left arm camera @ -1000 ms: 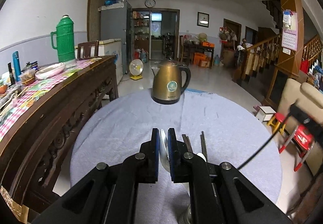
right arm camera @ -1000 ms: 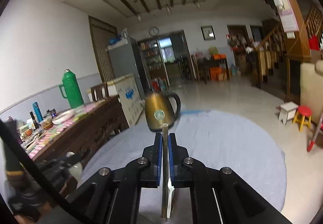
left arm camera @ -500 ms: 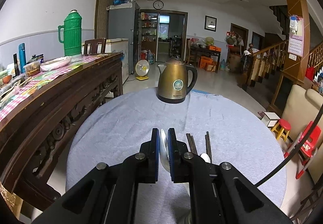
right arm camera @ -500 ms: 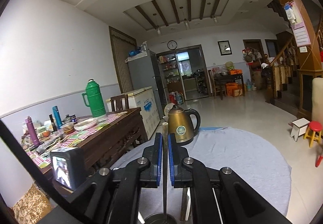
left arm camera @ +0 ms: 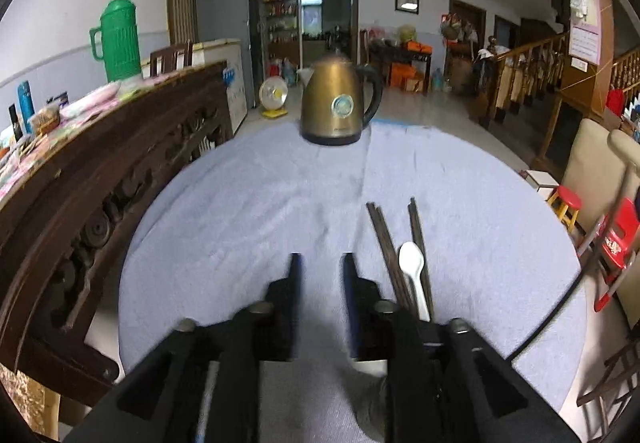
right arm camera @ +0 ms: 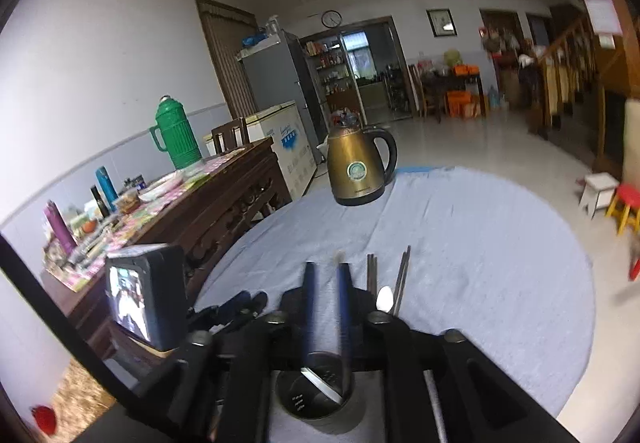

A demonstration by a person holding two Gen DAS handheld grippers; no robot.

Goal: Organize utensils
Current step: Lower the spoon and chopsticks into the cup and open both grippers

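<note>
On the round table's blue-grey cloth point(left arm camera: 280, 211) lie dark chopsticks point(left arm camera: 384, 243) and a white spoon point(left arm camera: 412, 263), just right of my left gripper point(left arm camera: 320, 271). Its jaws are opening and nothing shows between them. A white piece point(left arm camera: 370, 367) shows under its right finger, above a grey rim. My right gripper point(right arm camera: 326, 279) hangs over a metal cup point(right arm camera: 316, 399), its jaws opening too. A thin metal utensil point(right arm camera: 320, 383) lies loose inside the cup, free of the pads. The chopsticks point(right arm camera: 402, 275) and spoon point(right arm camera: 385, 299) also show in the right wrist view.
A bronze electric kettle point(left arm camera: 338, 103) stands at the table's far edge. A dark carved sideboard point(left arm camera: 100, 171) with a green thermos point(left arm camera: 116, 39) and clutter runs along the left. The left gripper's camera screen point(right arm camera: 140, 295) sits left of my right gripper. Stools point(left arm camera: 568, 203) stand on the right.
Both grippers have opened. The white spoon has left the left jaws and the metal utensil has dropped from the right jaws into the cup. Both hands have sunk towards the table.
</note>
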